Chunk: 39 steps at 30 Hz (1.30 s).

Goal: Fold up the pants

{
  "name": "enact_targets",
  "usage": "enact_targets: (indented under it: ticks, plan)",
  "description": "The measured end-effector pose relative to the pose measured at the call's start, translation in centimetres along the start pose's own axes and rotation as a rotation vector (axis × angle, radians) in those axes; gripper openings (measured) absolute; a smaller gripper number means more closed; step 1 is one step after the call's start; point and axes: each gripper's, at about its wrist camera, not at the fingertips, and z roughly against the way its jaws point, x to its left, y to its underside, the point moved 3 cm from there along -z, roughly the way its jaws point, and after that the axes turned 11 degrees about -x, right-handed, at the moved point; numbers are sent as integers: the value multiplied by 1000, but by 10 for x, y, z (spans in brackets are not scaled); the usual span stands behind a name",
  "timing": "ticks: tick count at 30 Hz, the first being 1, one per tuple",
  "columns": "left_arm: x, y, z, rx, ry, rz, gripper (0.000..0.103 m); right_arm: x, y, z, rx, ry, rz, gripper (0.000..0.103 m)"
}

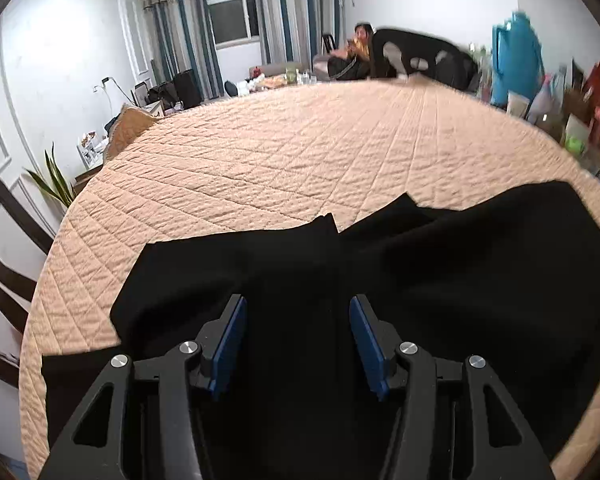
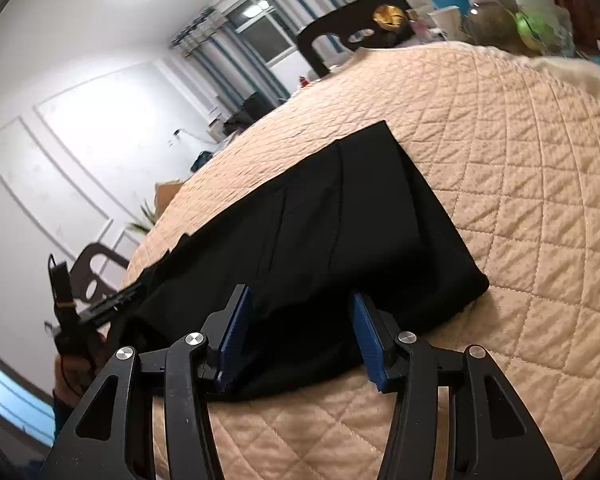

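Nearest the lens, the left gripper shows matte black linkage arms with round silver pivot pins and flat blue ribbed pads; its jaws stand apart, nothing pinched between them. Under and beyond them spread the black pants, soft, lightless cloth lying loosely with a notched far edge.

In the right wrist view the right gripper is of the same build and also stands spread wide, its pads clear of the cloth. There the pants form a long folded slab with straight creased edges and a squared far corner, their near end directly below the jaws.

The pants rest on a peach quilted cover, stitched in diamonds, with a napped, slightly fuzzy surface. Left of the pants, at the cover's edge, the left gripper appears in a person's hand. Beyond the pants' far corner stands a dark chair back with cut-outs; right of it, blurred clutter crowds the cover's border. Farthest off hang striped curtains beside a window.
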Motion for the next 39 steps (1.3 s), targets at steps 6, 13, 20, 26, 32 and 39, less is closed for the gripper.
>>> enact_targets:
  ticks: [6,13,20,26,32,39]
  plan:
    - [-10,-2,-5,7,-45,-86,54,-3,-2,-5,-40,66,-51,51]
    - [-7,-8,3,-22,-68,-83,7,-1,-5,-12,-55,88,-37,41]
    - [79,18,87,-224,-59,336,6,-13,-5,-7,-83,88,-46,19]
    - [128,86,126,-262,-46,576,12,-17,-4,-4,-84,64,-74,19]
    - [141,113,119,-249,-32,679,47,-22,-4,-2,-72,40,-108,19]
    - [138,94,107,-223,29,665,60,-20,-5,-1,-72,47,-100,19]
